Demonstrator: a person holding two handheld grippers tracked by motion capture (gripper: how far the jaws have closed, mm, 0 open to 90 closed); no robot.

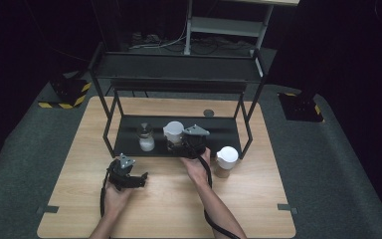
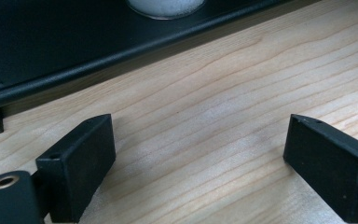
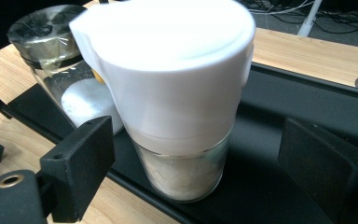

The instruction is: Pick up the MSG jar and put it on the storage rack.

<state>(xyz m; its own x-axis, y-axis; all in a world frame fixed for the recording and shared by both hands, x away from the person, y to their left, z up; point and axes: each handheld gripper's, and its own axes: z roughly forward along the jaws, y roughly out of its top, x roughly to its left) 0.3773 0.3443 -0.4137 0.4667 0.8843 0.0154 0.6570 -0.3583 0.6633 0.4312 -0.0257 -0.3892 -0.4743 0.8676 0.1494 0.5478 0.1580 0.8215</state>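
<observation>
Person at a wooden table (image 1: 164, 199) with a gripper in each hand, working at a low black rack (image 1: 129, 149) whose bottom shelf holds two jars. The right gripper (image 1: 178, 144) sits at the front edge of that shelf, directly before a white-lidded jar (image 3: 177, 93); in the right gripper view this jar stands upright on the shelf, between the two black jaws but free of both, with a clear gap on each side. The jaws are spread wide and hold nothing. The jar's long axis is vertical, its broad white lid above a glass body with pale powder inside, so the jaws flank it level across its width. Just beside it, to its left on the shelf, stands a second jar with a clear lid (image 1: 145, 137), holding white powder. A third white-lidded jar (image 1: 226, 160) stands on the table outside the rack, near the right forearm. The left gripper (image 1: 140, 179) rests low over bare table in front of the rack, jaws likewise wide and empty. The right hand is by far the nearer to the shelved jar; judged from this, a straight pull back toward the person would clear it.
</observation>
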